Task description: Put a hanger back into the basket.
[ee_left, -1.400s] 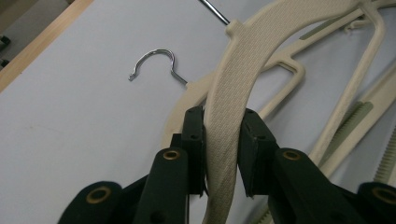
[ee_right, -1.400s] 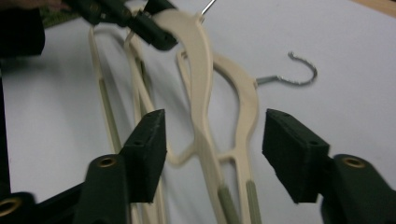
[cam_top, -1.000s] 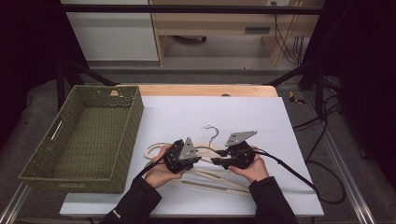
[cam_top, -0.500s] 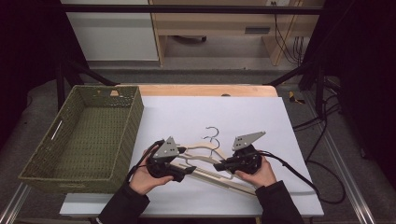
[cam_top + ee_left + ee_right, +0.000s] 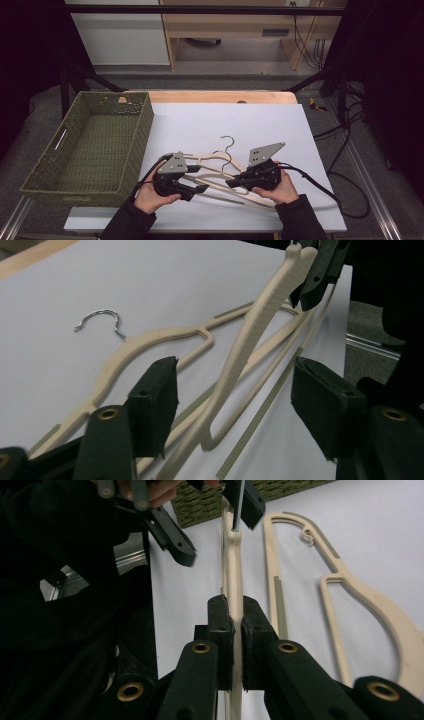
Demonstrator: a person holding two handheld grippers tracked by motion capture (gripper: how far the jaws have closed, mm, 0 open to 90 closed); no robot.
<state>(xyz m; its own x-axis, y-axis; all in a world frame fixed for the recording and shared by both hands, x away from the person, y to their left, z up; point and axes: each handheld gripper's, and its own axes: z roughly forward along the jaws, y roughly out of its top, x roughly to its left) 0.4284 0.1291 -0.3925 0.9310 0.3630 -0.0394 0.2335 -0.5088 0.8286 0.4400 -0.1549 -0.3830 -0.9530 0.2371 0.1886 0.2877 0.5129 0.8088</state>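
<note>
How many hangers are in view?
2. One hanger is clamped in the right gripper, lifted at an angle; the other hanger lies flat on the white table beneath it.

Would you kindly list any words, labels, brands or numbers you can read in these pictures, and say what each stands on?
None can be read: the two hangers, the held one and the lying one, the basket, the white table and both grippers bear no visible lettering.
The pale strip on the cabinet at the back is too small to read.
</note>
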